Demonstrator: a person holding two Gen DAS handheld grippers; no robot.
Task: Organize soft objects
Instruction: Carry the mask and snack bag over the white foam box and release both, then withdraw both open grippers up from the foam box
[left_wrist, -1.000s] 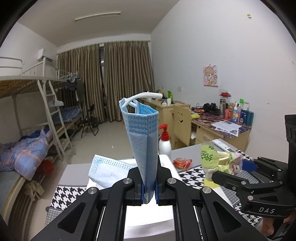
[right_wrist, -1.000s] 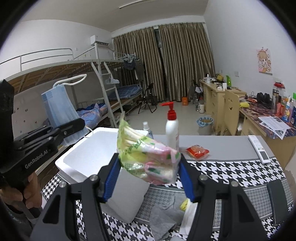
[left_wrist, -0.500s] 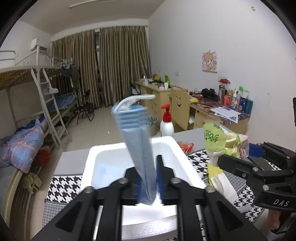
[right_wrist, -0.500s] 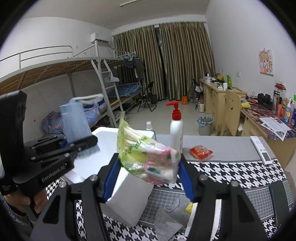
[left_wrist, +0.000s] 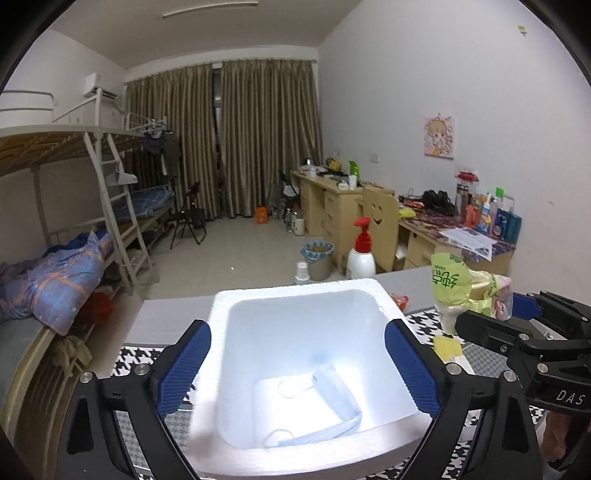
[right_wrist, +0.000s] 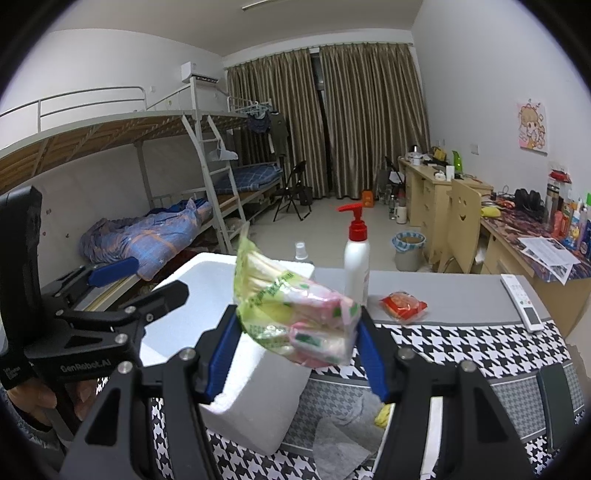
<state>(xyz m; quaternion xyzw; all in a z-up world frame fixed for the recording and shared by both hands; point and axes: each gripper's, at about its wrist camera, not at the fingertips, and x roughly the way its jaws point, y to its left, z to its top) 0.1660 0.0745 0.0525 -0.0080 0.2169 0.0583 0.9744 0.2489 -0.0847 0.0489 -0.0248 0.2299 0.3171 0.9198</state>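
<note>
On the checkered table (right_wrist: 461, 343), right tongs (right_wrist: 295, 339) pinch the snack bag (right_wrist: 295, 317) lower right of the foam box (left_wrist: 295, 295); left tongs (left_wrist: 297, 354) are opening, nothing between them.

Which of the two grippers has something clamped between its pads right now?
The right gripper: its blue pads press on the green-and-pink soft packet. The left gripper has jaws opening with nothing between them, above the blue face mask lying in the white foam box.
</note>
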